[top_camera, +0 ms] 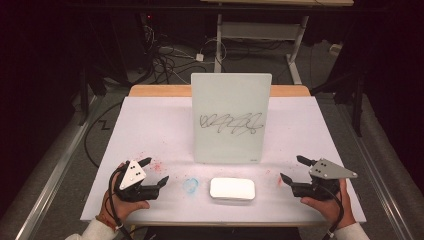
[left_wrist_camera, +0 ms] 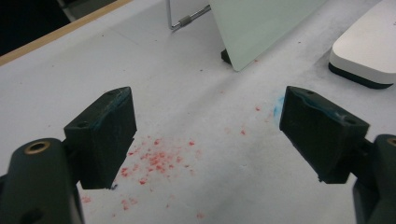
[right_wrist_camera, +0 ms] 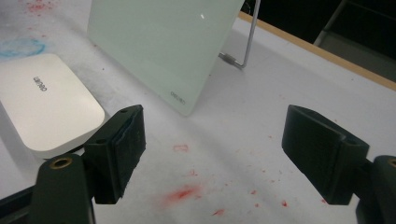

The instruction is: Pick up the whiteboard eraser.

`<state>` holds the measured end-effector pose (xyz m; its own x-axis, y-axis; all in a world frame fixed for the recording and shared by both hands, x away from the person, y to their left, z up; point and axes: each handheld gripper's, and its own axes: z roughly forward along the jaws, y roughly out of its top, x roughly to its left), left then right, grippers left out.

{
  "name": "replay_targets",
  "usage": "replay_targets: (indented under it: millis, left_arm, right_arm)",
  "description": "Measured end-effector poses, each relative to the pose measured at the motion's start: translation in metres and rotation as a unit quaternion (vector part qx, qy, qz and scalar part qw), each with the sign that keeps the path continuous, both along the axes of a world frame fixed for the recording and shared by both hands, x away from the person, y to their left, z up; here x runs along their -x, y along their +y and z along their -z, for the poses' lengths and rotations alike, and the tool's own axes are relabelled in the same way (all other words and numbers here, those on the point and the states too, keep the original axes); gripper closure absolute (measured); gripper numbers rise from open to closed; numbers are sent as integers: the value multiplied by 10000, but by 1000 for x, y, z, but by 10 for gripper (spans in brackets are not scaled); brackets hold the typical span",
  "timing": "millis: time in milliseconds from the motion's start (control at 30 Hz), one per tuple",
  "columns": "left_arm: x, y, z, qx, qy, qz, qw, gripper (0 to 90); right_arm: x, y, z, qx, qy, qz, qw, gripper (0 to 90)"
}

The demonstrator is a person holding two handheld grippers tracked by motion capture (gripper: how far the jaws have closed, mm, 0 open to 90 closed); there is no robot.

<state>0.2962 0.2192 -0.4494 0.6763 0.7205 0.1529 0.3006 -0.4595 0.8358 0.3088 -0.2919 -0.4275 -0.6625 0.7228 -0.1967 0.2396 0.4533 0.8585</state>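
Nearest the high camera, just off the front edge, lies a white eraser block (top_camera: pixel 232 189), flat on the tabletop (top_camera: pixel 150 130) between the two tools and touching neither. Lying flat with its long sides free, it looks ready for a grasp from either side. Just behind it a small whiteboard (top_camera: pixel 231 118) stands propped nearly upright, its black scribble (top_camera: pixel 231 123) facing the person, which probably makes the marks easy to reach and wipe.

Both tools rest low at the front corners with jaws spread wide and nothing between them: the left tool (top_camera: pixel 155 171) beside a blue smudge (top_camera: pixel 190 185), the right tool (top_camera: pixel 289 168) well apart on the other side.

Only the high view shows the scribble. From the left tool's camera, the eraser's dark underside (left_wrist_camera: pixel 357 78) and red specks (left_wrist_camera: pixel 156 161) on the tabletop can be seen. From the right tool's camera come the small lettering on the eraser's top (right_wrist_camera: pixel 40 83) and the wire stand (right_wrist_camera: pixel 243 44) that props the board from behind.
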Motion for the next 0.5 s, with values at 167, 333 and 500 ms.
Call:
replay_targets:
  millis: [167, 333, 500]
  left_arm:
    - [1, -2, 1, -6, -30, 25, 10000, 190]
    - [4, 0, 2, -104, -103, 46, 9999, 192]
    - [7, 1, 3, -41, -10, 27, 10000, 193]
  right_arm:
    - [-1, -1, 0, 63, 110, -117, 9999, 220]
    - [-10, 2, -3, 260, 269, -324, 9988, 214]
    - [-15, 9, -10, 260, 319, -484, 9980, 214]
